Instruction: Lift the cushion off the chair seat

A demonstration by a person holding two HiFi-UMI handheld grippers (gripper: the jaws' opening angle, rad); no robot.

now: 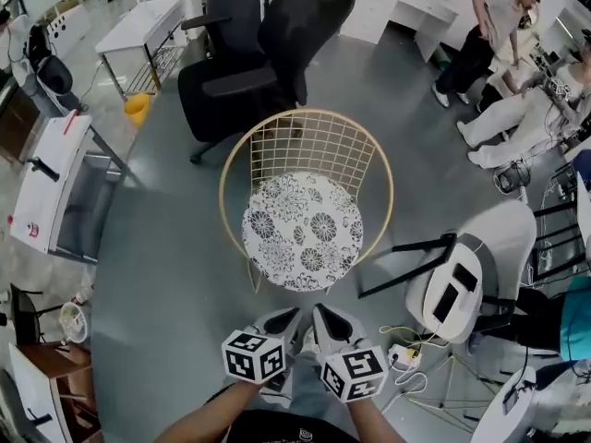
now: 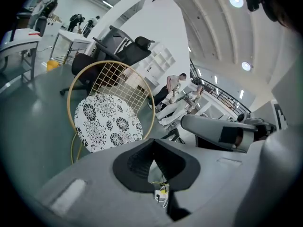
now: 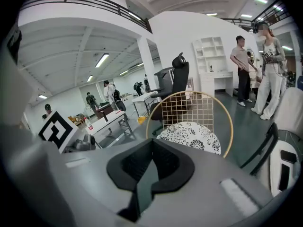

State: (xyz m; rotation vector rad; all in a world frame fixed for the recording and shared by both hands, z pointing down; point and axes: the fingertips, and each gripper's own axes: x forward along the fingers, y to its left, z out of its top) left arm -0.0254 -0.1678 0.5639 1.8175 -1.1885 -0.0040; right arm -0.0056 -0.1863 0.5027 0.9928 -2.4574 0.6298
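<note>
The cushion (image 1: 302,232) lies on the chair (image 1: 380,160) straight ahead of the left gripper (image 1: 288,317) and right gripper (image 1: 323,314), both closed on nothing and equally near.

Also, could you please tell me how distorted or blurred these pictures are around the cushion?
Head view: evenly lit and sharp, the floral cushion crisp, room edges bowed. Left gripper view: heavy fisheye curvature, black corners, a ceiling light blown out. Right gripper view: same curvature and dark corners, the gold wire chair in focus.
</note>
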